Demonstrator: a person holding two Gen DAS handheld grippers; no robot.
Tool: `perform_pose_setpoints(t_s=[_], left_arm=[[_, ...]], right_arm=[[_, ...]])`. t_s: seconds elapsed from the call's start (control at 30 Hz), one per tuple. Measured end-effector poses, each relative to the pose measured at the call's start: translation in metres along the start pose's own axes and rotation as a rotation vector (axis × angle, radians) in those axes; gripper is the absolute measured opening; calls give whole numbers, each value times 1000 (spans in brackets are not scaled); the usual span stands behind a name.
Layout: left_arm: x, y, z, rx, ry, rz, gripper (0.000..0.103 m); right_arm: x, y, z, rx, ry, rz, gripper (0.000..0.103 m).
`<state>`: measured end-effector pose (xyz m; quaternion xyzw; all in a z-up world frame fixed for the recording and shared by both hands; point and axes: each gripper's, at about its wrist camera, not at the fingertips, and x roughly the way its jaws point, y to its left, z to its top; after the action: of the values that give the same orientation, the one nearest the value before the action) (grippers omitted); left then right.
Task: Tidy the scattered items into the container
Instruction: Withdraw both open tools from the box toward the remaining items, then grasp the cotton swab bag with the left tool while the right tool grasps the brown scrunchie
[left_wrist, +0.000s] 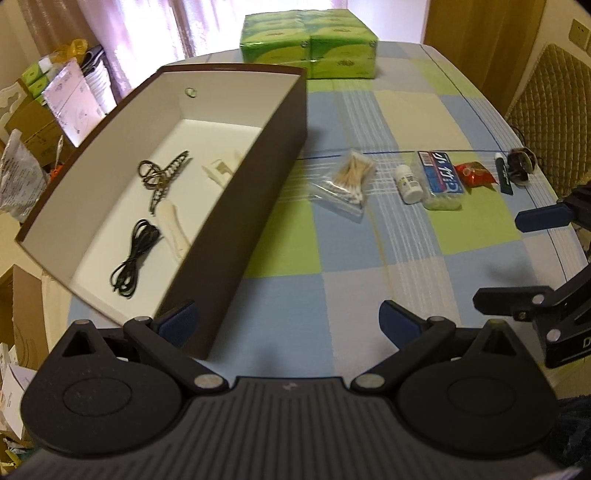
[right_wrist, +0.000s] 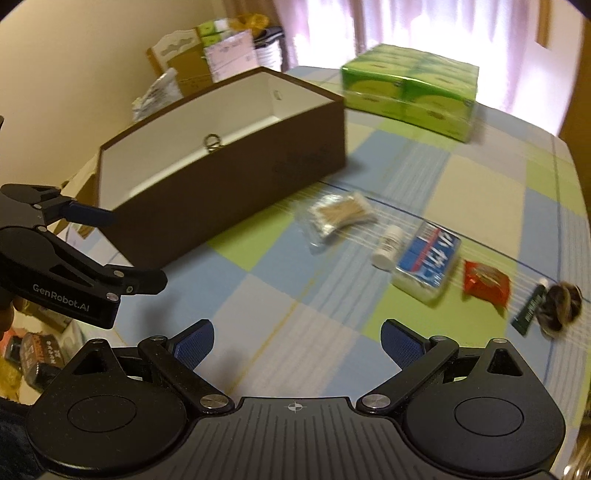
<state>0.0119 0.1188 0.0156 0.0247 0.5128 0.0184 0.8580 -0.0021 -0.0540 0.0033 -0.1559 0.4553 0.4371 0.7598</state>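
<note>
Brown box (left_wrist: 258, 177) holds a black cable (left_wrist: 135, 258) and hair clips (left_wrist: 164, 177). Both tongs, left tongs (left_wrist: 288, 325) and right tongs (right_wrist: 297, 341), are spread and empty above the worktop (left_wrist: 354, 295).

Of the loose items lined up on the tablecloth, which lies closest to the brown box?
The clear bag of cotton swabs, first in the row beside the box; the white bottle comes next.

Dim room; curtains (left_wrist: 147, 33) blown out w/ backlight at 12 o'clock. Right wrist view motion-blurred; fisheye bends edges.
</note>
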Motion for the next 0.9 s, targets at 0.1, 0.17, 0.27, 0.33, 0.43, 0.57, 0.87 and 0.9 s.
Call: perform_pose_setpoints(t_s=[0.1, 0.17, 0.27, 0.33, 0.43, 0.57, 0.87, 0.9], left_arm=[[8, -8, 5, 15, 7, -15, 102], [15, -14, 9, 27, 8, -25, 102], [26, -22, 15, 44, 13, -38, 102], [33, -27, 20, 54, 12, -46, 102], [46, -35, 29, 69, 12, -54, 102], [60, -47, 43, 108, -3, -59, 102], [98, -65, 86, 154, -63, -60, 98], [103, -66, 91, 162, -70, -59, 98]], right_arm=[[-1, -13, -5, 37, 3, -30, 101], [-2, -22, -8, 66, 1, -54, 101], [-4, -40, -13, 117, -13, -101, 101], [-4, -52, -16, 145, -20, -142, 101], [-6, -75, -20, 195, -32, -202, 101], [-10, -105, -24, 265, -62, -264, 101], [-11, -177, -18, 346, -145, -400, 101], [-9, -185, -16, 350, -150, -404, 101]])
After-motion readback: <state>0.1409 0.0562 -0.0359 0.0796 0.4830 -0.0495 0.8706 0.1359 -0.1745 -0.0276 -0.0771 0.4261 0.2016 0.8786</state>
